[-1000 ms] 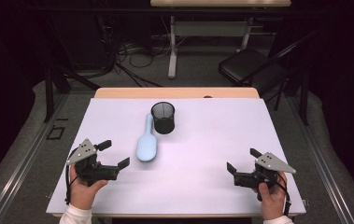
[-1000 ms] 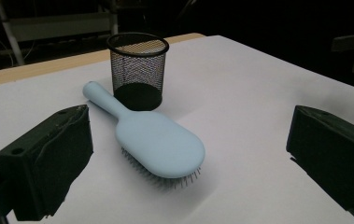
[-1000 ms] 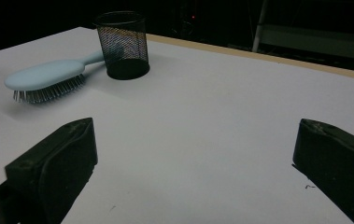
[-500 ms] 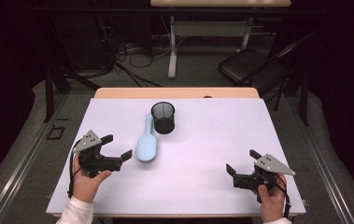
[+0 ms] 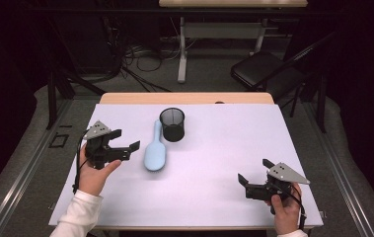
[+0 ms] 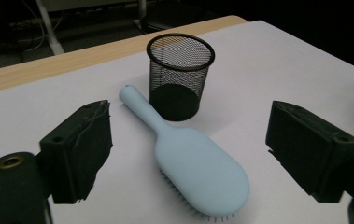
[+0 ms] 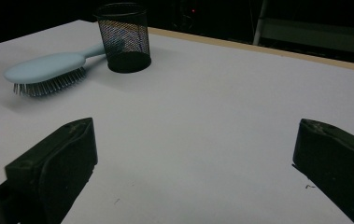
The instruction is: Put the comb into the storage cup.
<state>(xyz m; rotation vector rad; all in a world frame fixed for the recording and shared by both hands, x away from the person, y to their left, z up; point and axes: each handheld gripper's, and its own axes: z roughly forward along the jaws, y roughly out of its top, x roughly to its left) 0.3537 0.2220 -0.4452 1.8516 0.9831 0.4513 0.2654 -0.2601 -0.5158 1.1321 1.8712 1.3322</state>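
A light blue hairbrush [image 5: 154,153] lies bristles down on the white table, its handle pointing at a black mesh cup [image 5: 172,124] just behind it. My left gripper [image 5: 125,139] hovers just left of the brush, jaws apart and aimed at it. Its jaws have just been closing a little, with nothing pressed between them. In the left gripper view the brush [image 6: 198,172] lies ahead between the two jaws, with the cup [image 6: 179,74] beyond. My right gripper [image 5: 254,171] rests open near the front right corner, far from the brush [image 7: 48,67] and cup [image 7: 123,37].
The white sheet [image 5: 214,163] covers most of the table, with a wooden strip [image 5: 184,98] bare along the far edge. A dark folding chair [image 5: 268,74] and cables stand on the floor beyond the table.
My left gripper has risen and moved right and away from the front edge, closing in on the brush. The right gripper, the brush and the cup have stayed put.
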